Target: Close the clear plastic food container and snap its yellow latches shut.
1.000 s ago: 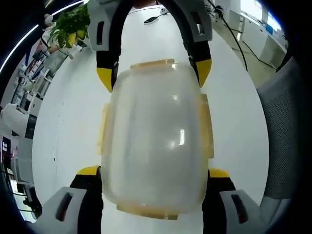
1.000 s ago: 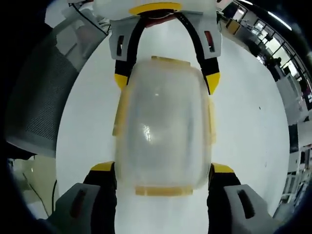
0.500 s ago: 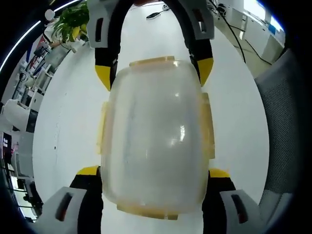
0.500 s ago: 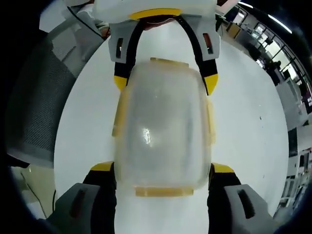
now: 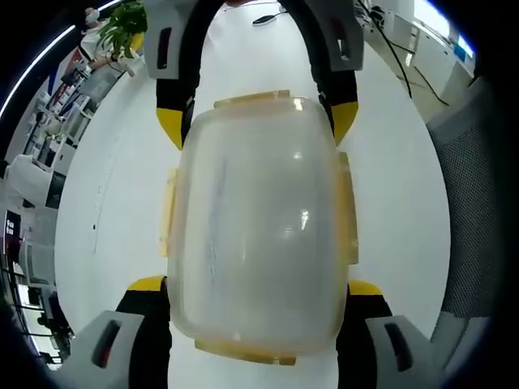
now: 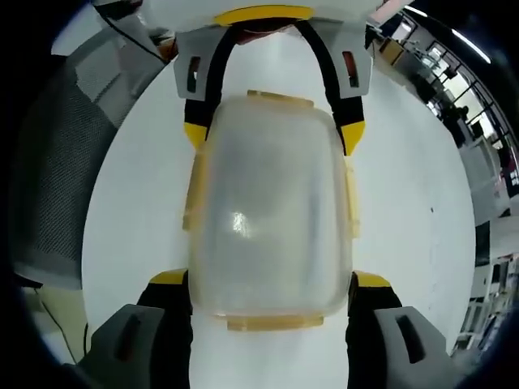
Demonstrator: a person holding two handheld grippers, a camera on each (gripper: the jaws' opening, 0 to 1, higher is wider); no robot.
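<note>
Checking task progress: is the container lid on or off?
On. The clear lid covers the container, yellow latches around its edge; latched or not, cannot tell.

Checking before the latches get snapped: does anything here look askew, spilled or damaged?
Nothing stands out. The clear food container sits squarely between the left claw and right claw, lid on, yellow latches intact, white table unspilled.
</note>
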